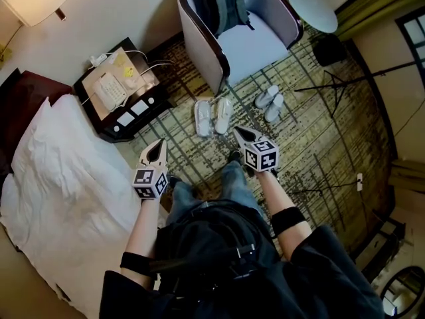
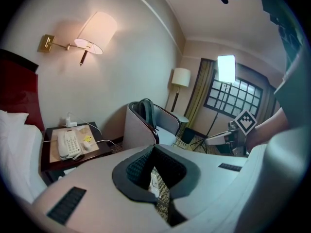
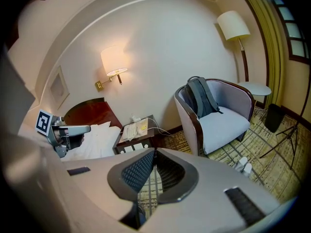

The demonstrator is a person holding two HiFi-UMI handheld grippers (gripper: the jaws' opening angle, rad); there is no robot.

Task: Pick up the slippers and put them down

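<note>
Slippers (image 1: 213,116): white pair side by side on carpet (image 1: 299,151), ahead of my jaws, untouched | left gripper (image 1: 157,150): jaws closed, empty | right gripper (image 1: 242,135): jaws practically closed, empty

Head view: mounted on the person's head, facing steeply down. Both grippers sit close below it, the left gripper (image 1: 160,143) at frame left and the right gripper (image 1: 236,131) at frame right, with the floor (image 1: 319,145) well beyond them.

Left gripper view: rides on that gripper and looks along its jaws, which fill the lower frame at close range. The chair (image 2: 146,125) is ahead, the nightstand (image 2: 48,154) to its left, and the right gripper to its right.

Right gripper view: same mounting. The chair is ahead to the right, the nightstand straight ahead, and the left gripper to its left.

All three views share the chair and nightstand.
</note>
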